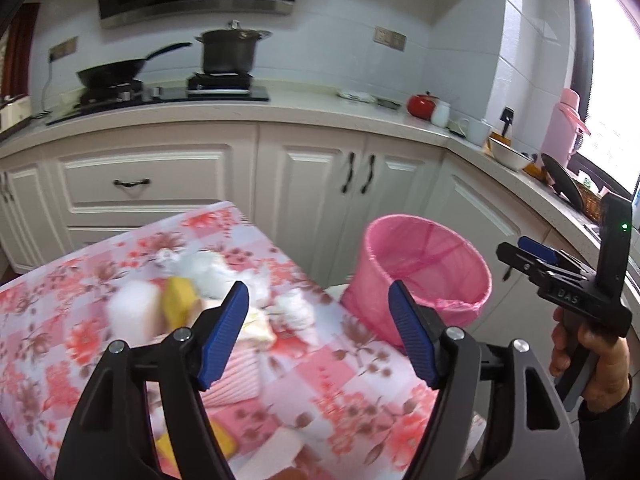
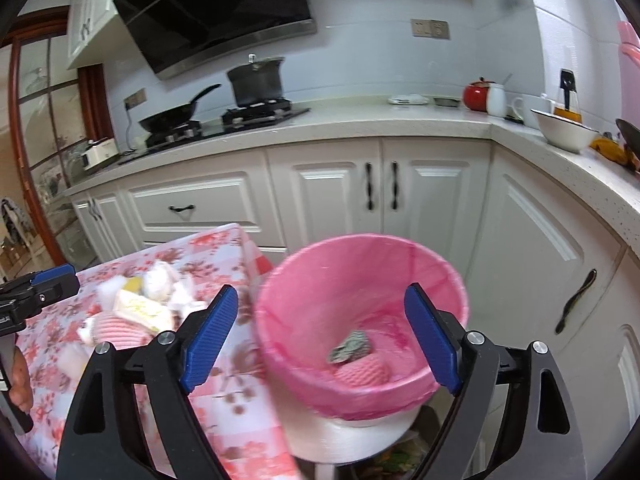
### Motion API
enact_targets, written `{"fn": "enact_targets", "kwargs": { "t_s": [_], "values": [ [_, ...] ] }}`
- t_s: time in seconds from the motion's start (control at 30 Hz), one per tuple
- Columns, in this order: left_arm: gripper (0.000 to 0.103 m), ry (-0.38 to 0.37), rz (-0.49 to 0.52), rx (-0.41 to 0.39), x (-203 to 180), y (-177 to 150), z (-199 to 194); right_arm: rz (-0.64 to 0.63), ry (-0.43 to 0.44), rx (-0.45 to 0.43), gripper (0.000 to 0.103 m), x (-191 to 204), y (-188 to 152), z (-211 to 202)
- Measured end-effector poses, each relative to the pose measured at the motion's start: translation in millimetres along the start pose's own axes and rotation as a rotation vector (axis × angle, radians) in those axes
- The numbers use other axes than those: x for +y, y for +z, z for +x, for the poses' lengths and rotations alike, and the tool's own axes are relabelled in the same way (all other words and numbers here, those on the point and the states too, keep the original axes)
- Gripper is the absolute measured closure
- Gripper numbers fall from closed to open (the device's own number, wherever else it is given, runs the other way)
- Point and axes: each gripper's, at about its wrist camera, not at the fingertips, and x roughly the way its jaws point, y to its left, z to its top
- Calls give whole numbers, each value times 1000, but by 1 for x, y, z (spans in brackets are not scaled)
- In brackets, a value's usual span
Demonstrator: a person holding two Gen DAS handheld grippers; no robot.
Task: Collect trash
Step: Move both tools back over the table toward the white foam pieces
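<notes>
trash bin stands upright, mouth up, beside table.

Bright daylit kitchen, fisheye, motion blur up close.
Window far right of left gripper is blown out, glare washing the wall beside it. Floral tablecloth and trash pile ahead of its fingers smeared. Pink bin rim soft between right gripper fingers. Counter lines bow, corners vignetted black.
</notes>
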Motion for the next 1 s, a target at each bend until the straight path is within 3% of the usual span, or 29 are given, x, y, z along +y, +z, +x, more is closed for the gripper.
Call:
{"fn": "enact_targets", "kwargs": {
  "t_s": [0.6, 0.67, 1.0],
  "values": [
    [31, 149, -155, -50, 97, -64, -83, -136, 169, 102, 19, 129, -49, -17],
    [27, 173, -172, -56, 108, -69, -90, -156, 188, 119, 19, 144, -55, -16],
    [27, 219, -237, -41, 143, -94, -98, -245, 269, 233, 19, 198, -89, 1]
  ]
}}
